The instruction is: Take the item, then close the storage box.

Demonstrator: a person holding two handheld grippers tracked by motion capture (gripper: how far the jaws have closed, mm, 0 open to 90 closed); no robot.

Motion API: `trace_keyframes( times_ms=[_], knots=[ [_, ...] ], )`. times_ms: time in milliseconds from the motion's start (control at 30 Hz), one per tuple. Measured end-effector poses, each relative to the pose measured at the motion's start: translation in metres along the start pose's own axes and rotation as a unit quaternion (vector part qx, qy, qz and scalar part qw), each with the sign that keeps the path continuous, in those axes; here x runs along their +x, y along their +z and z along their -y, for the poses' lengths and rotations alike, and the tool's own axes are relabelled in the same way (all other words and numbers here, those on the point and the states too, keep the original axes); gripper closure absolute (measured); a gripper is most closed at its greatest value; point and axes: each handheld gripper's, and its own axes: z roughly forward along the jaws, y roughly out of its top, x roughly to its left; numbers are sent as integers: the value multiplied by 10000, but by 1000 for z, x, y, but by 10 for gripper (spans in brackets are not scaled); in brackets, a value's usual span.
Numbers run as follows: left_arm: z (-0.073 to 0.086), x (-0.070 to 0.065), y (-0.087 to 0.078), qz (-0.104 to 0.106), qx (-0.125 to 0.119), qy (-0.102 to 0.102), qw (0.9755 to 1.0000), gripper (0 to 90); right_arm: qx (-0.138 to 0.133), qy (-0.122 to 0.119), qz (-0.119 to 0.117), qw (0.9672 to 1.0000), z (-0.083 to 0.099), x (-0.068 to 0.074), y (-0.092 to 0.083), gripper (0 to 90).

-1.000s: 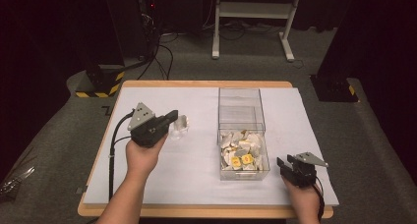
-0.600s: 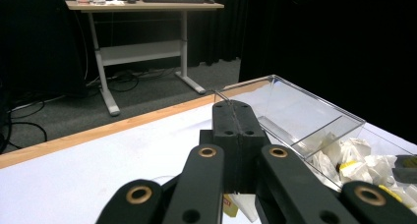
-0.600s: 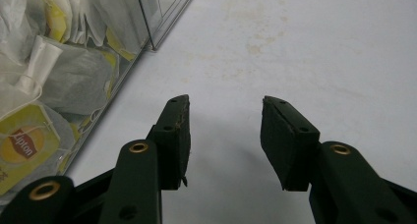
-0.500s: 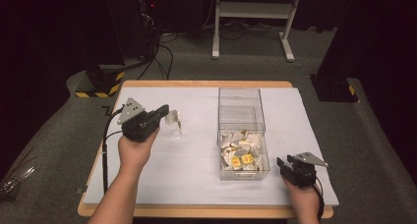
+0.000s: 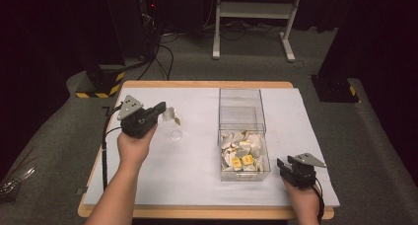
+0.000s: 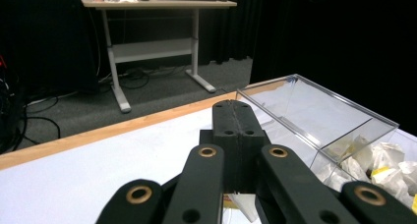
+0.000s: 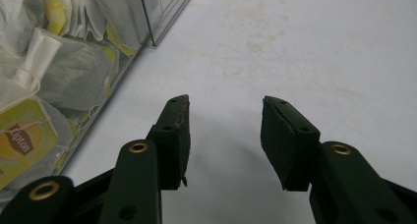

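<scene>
Left gripper [image 5: 158,109] jaws closed on a tea bag [image 5: 170,116], light, soft, tearable, pinched at its top; right gripper [image 7: 225,117] jaws half-open, empty.

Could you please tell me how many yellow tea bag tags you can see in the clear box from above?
2: both yellow tags lie side by side near the front of the clear box; others may be buried under the tea bags.
</scene>
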Motion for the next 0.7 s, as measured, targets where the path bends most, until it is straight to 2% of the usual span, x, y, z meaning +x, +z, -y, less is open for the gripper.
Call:
trace_keyframes(
  times_ms=[533, 700],
  knots=[
    [2, 10, 7, -186, 84, -49, 9998, 900, -3, 8, -43, 10000, 0, -1, 0, 545],
    [4, 14, 11, -220, 181, -38, 9996, 900, -1, 20, -42, 10000, 0, -1, 0, 547]
  ],
)
